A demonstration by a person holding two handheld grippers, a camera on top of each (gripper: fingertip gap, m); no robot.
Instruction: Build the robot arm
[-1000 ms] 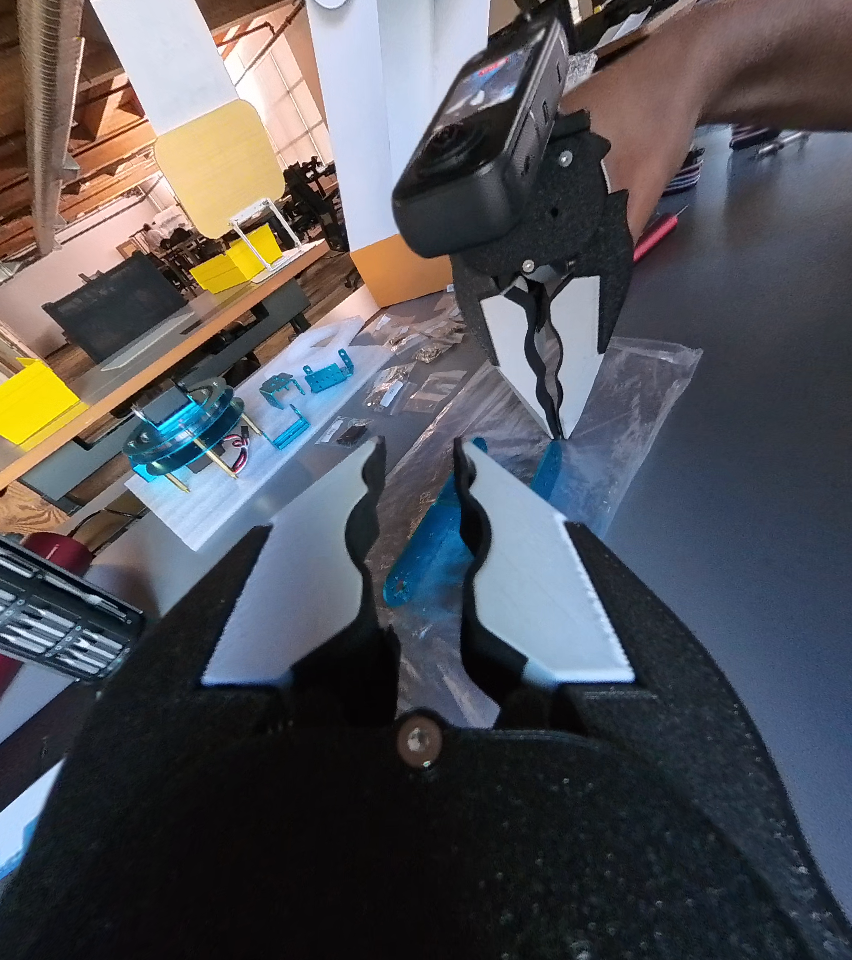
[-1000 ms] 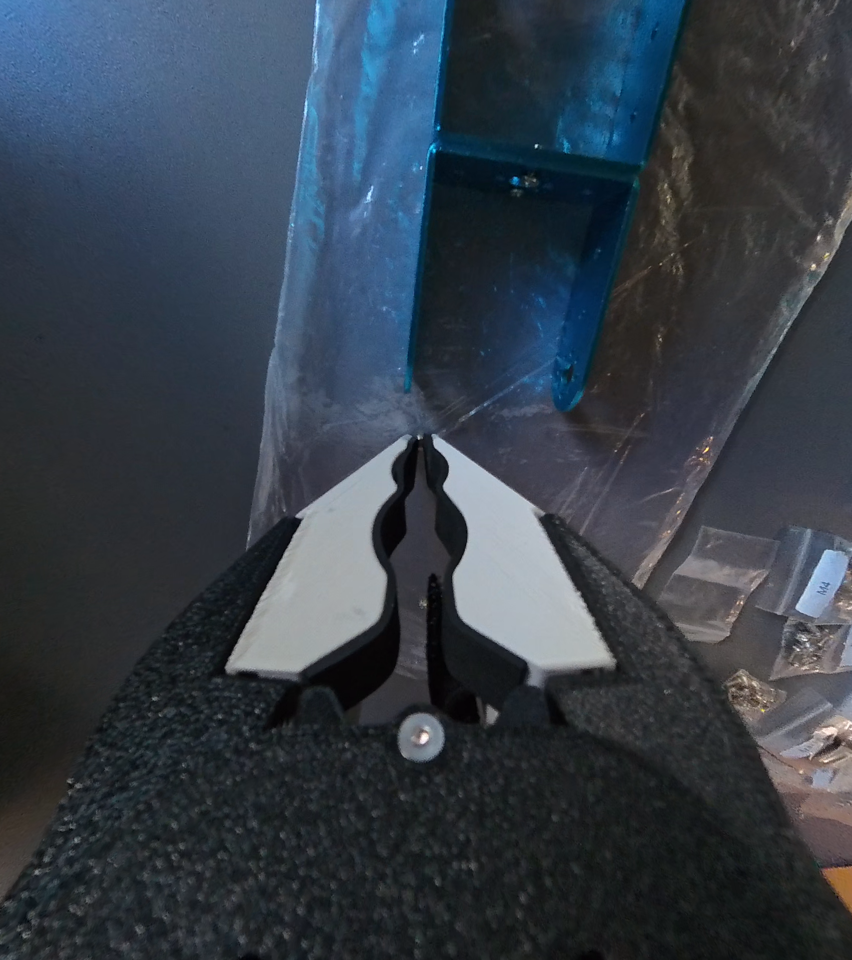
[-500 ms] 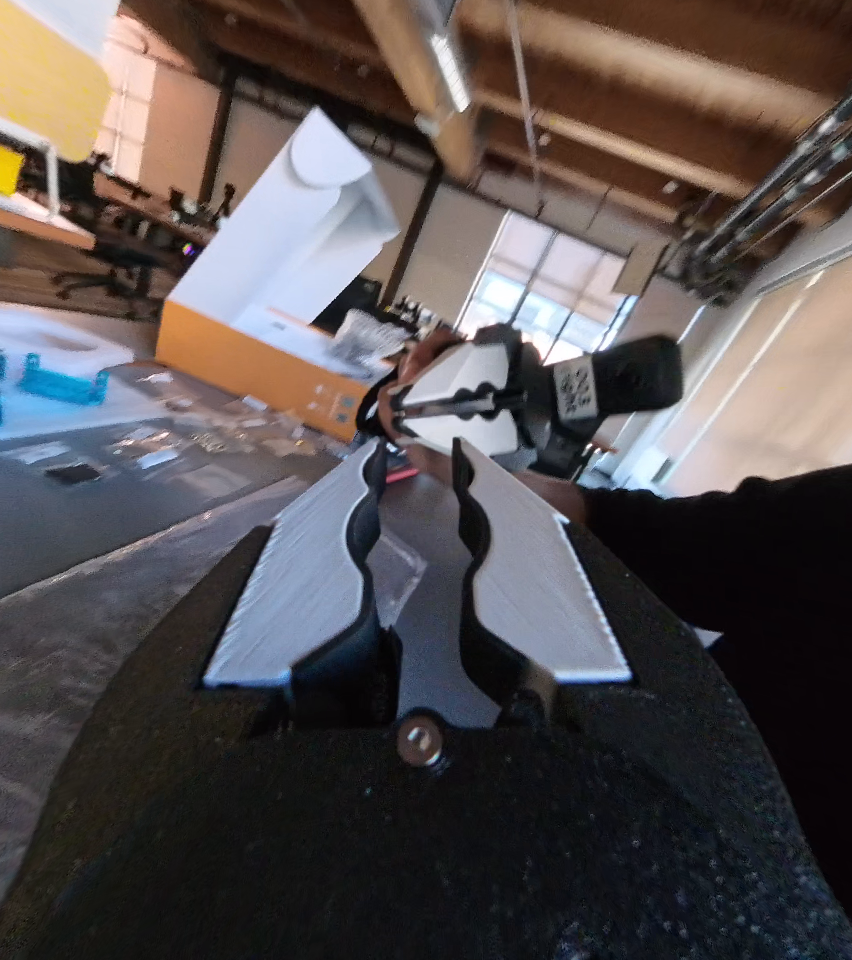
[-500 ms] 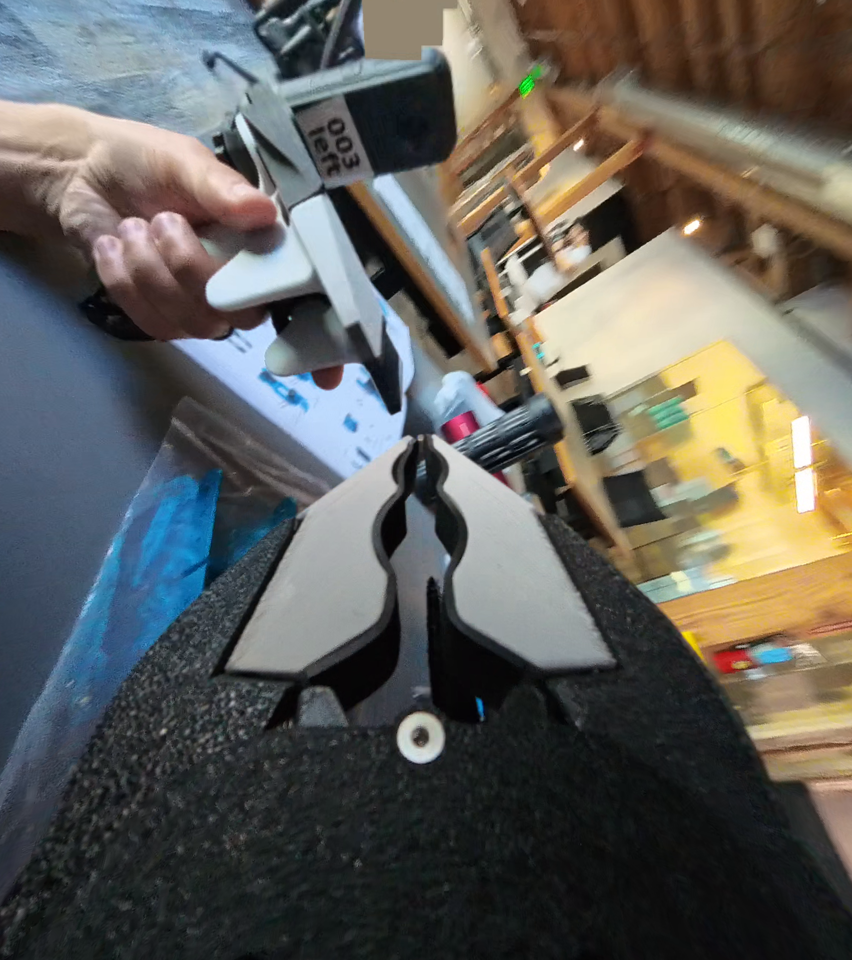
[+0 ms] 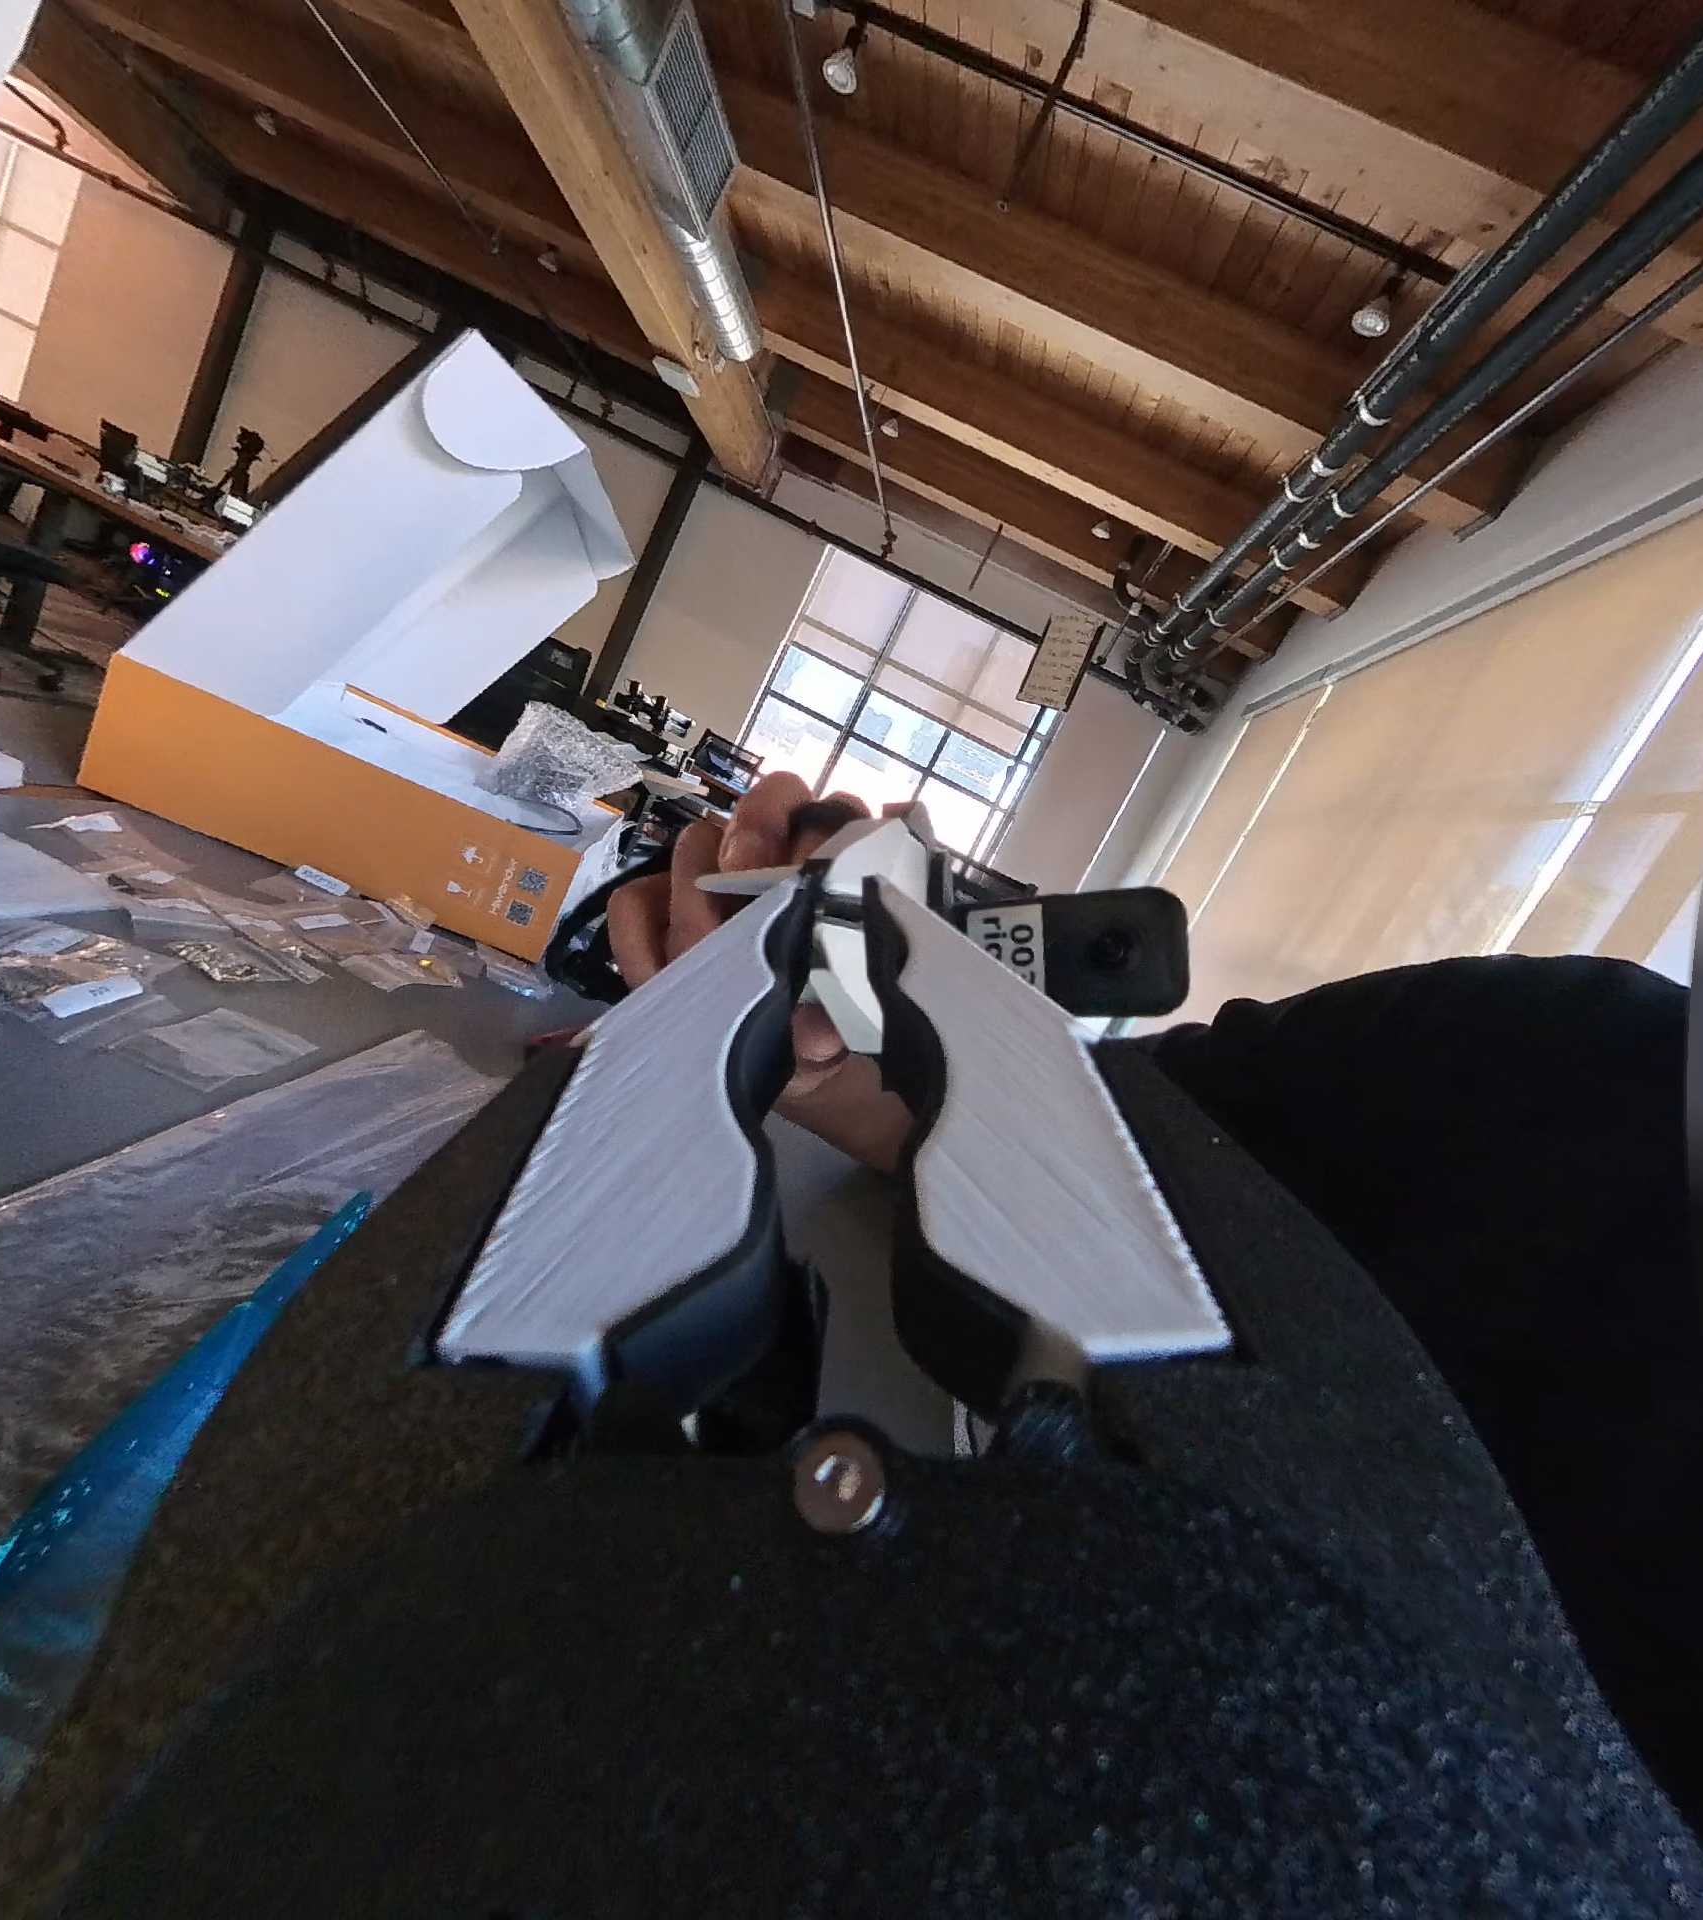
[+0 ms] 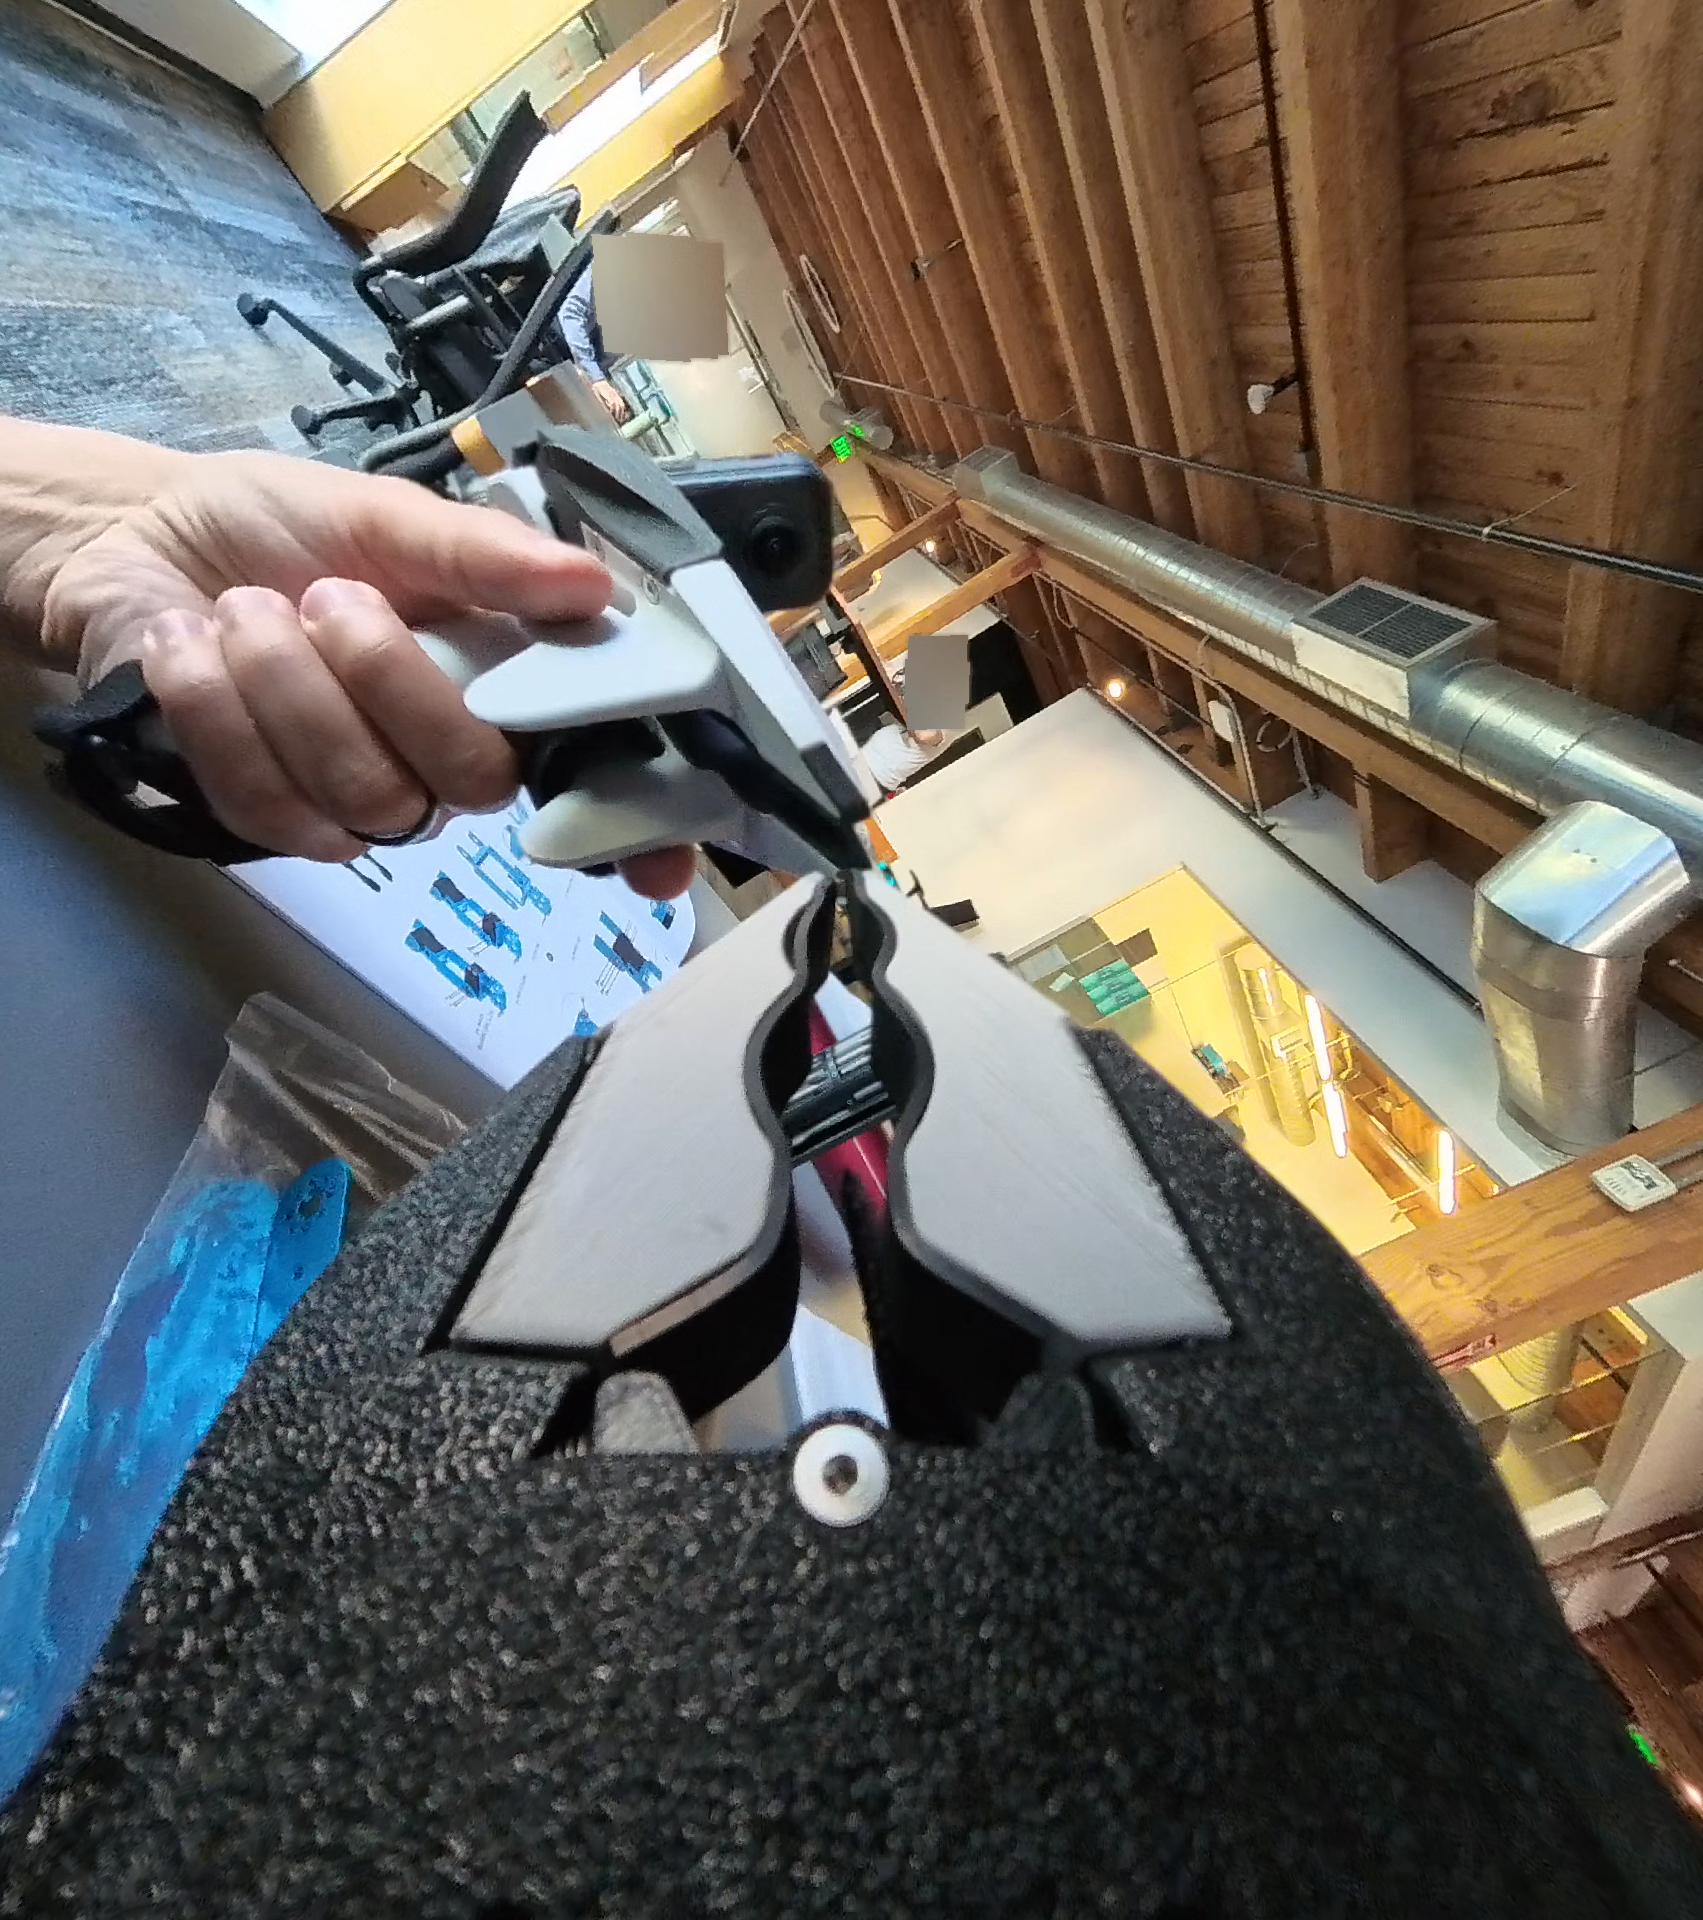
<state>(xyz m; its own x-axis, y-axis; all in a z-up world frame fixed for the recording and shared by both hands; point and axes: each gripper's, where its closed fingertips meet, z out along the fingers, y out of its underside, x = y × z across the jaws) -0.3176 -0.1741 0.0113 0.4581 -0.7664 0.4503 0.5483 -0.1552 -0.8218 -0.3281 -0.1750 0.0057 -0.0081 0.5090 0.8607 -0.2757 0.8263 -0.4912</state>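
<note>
My left claw is raised off the dark table, its white fingers standing a little apart with nothing between them. Down at its left lies the clear plastic bag, flat on the table, with the blue metal bracket inside it; only a tapering blue end shows past my claw's black body. Farther left and back, small packets of screws are scattered on the table, and behind them stands an open orange and white box. Straight ahead of the fingertips is my right claw, held in my hand, tip to tip with the left one.

My right claw is lifted too. Its fingers nearly meet at the very tips, with a thin slit between them, and they pinch nothing. To its lower left the same bag with the blue bracket lies on the table, well below the tips and untouched. Just above and left of the tips my other hand grips the left claw, whose points come right up to mine; I cannot tell whether they touch. A white sheet with blue drawings lies beyond the bag.
</note>
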